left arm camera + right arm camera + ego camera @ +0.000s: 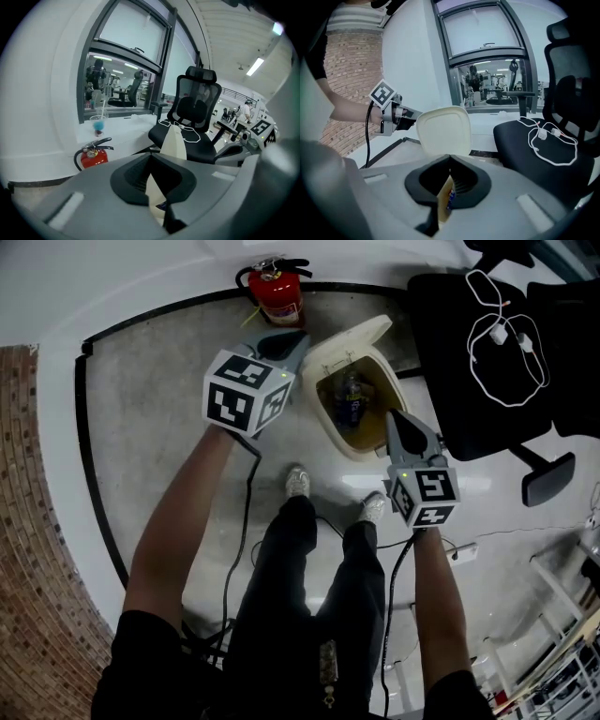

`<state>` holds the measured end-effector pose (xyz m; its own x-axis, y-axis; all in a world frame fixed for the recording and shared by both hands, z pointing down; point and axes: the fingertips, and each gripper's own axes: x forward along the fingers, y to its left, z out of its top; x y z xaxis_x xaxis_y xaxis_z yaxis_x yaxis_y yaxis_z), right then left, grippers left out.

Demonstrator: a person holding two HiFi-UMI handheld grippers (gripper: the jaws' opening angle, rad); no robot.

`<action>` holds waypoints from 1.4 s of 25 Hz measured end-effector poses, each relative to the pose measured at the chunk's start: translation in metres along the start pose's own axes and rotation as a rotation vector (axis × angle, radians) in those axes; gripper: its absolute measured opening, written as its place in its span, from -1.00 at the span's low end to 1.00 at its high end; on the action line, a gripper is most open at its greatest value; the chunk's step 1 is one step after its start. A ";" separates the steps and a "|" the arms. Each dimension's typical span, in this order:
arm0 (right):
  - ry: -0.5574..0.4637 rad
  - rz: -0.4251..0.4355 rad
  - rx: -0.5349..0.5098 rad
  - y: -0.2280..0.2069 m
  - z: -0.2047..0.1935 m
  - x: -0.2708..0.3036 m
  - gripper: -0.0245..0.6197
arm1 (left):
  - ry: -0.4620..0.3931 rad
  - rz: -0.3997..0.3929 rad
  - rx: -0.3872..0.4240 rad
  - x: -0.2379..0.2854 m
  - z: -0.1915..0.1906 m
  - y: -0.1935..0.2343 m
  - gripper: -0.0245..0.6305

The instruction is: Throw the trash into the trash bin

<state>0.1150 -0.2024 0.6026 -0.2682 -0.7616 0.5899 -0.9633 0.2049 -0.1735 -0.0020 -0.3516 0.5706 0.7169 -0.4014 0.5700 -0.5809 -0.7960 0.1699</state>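
Observation:
A cream trash bin (326, 413) stands on the floor ahead of my feet with its lid (361, 334) flipped up. A bottle with a blue label (351, 399) lies inside it. My left gripper (291, 337) hovers at the bin's left rim, shut and holding nothing. My right gripper (394, 416) hangs over the bin's near right rim, also shut and empty. In the left gripper view the shut jaws (151, 155) frame the raised lid (173, 140) edge-on. Past the right gripper (450, 158), the lid (443, 131) faces the camera, and the blue label (449, 197) shows below.
A red fire extinguisher (278, 292) stands behind the bin by the wall. A black office chair (487, 352) with a white cable (506, 343) on its seat is right of the bin. A brick wall (28, 521) runs along the left. My shoes (298, 482) are just short of the bin.

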 end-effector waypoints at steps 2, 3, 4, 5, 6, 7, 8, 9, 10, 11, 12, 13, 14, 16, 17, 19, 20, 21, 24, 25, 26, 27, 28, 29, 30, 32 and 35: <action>-0.012 -0.002 0.001 -0.003 0.001 -0.006 -0.91 | 0.006 -0.036 0.007 0.000 -0.002 -0.015 -0.91; -0.021 -0.005 0.001 -0.004 0.003 -0.009 -0.91 | 0.010 -0.064 0.014 0.000 -0.004 -0.026 -0.91; -0.032 -0.007 -0.001 -0.006 0.005 -0.012 -0.91 | 0.015 -0.094 0.023 0.001 -0.007 -0.038 -0.91; -0.043 -0.010 -0.002 -0.008 0.007 -0.015 -0.91 | 0.022 -0.119 0.035 0.002 -0.010 -0.050 -0.91; -0.052 -0.012 -0.002 -0.009 0.009 -0.018 -0.91 | 0.030 -0.135 0.047 0.004 -0.013 -0.060 -0.91; -0.058 -0.015 -0.002 -0.011 0.010 -0.021 -0.91 | 0.040 -0.146 0.055 0.005 -0.017 -0.070 -0.91; -0.062 -0.018 -0.001 -0.014 0.010 -0.025 -0.91 | 0.050 -0.155 0.057 0.008 -0.021 -0.078 -0.91; -0.063 -0.020 0.000 -0.016 0.010 -0.028 -0.91 | 0.060 -0.164 0.054 0.010 -0.026 -0.087 -0.91; -0.062 -0.023 0.004 -0.019 0.009 -0.031 -0.91 | 0.072 -0.174 0.049 0.013 -0.030 -0.095 -0.91; -0.061 -0.026 0.008 -0.022 0.007 -0.033 -0.91 | 0.085 -0.182 0.044 0.015 -0.035 -0.104 -0.91; -0.063 -0.028 0.010 -0.024 0.006 -0.035 -0.91 | 0.100 -0.190 0.039 0.018 -0.041 -0.112 -0.91; -0.065 -0.030 0.013 -0.027 0.004 -0.038 -0.91 | 0.117 -0.196 0.035 0.021 -0.047 -0.120 -0.91; -0.062 -0.029 0.017 -0.029 0.001 -0.040 -0.91 | 0.135 -0.201 0.032 0.024 -0.053 -0.128 -0.91; -0.040 -0.023 0.027 -0.030 -0.007 -0.043 -0.91 | 0.173 -0.204 0.029 0.030 -0.066 -0.141 -0.91; -0.028 -0.021 0.029 -0.032 -0.011 -0.044 -0.91 | 0.191 -0.203 0.029 0.034 -0.073 -0.147 -0.91; -0.017 -0.021 0.030 -0.035 -0.020 -0.047 -0.91 | 0.226 -0.199 0.024 0.042 -0.086 -0.158 -0.91; -0.016 -0.023 0.033 -0.037 -0.025 -0.049 -0.91 | 0.242 -0.195 0.019 0.046 -0.093 -0.162 -0.91; -0.012 -0.024 0.038 -0.039 -0.030 -0.052 -0.91 | 0.258 -0.189 0.013 0.050 -0.100 -0.165 -0.91; 0.017 -0.023 0.058 -0.044 -0.049 -0.060 -0.91 | 0.300 -0.168 -0.012 0.063 -0.120 -0.173 -0.91; 0.032 -0.020 0.065 -0.044 -0.055 -0.064 -0.91 | 0.315 -0.159 -0.018 0.067 -0.127 -0.176 -0.91; 0.046 -0.017 0.071 -0.044 -0.061 -0.068 -0.91 | 0.329 -0.150 -0.021 0.072 -0.135 -0.179 -0.91; 0.053 -0.015 0.076 -0.045 -0.066 -0.071 -0.91 | 0.343 -0.139 -0.024 0.076 -0.142 -0.181 -0.91; 0.054 -0.014 0.078 -0.047 -0.070 -0.074 -0.91 | 0.355 -0.126 -0.027 0.080 -0.149 -0.182 -0.91; 0.054 -0.015 0.080 -0.049 -0.073 -0.077 -0.91 | 0.367 -0.112 -0.029 0.084 -0.156 -0.183 -0.91; 0.056 -0.015 0.084 -0.051 -0.077 -0.080 -0.91 | 0.379 -0.099 -0.031 0.087 -0.162 -0.184 -0.91; 0.064 -0.018 0.093 -0.054 -0.083 -0.087 -0.91 | 0.403 -0.080 -0.026 0.093 -0.172 -0.185 -0.91; 0.081 -0.023 0.109 -0.061 -0.094 -0.096 -0.91 | 0.420 -0.055 -0.011 0.100 -0.182 -0.186 -0.91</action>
<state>0.1986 -0.0839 0.6301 -0.2499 -0.7125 0.6556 -0.9635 0.1161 -0.2411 0.1075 -0.1615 0.7426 0.5287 -0.1367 0.8377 -0.5515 -0.8055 0.2167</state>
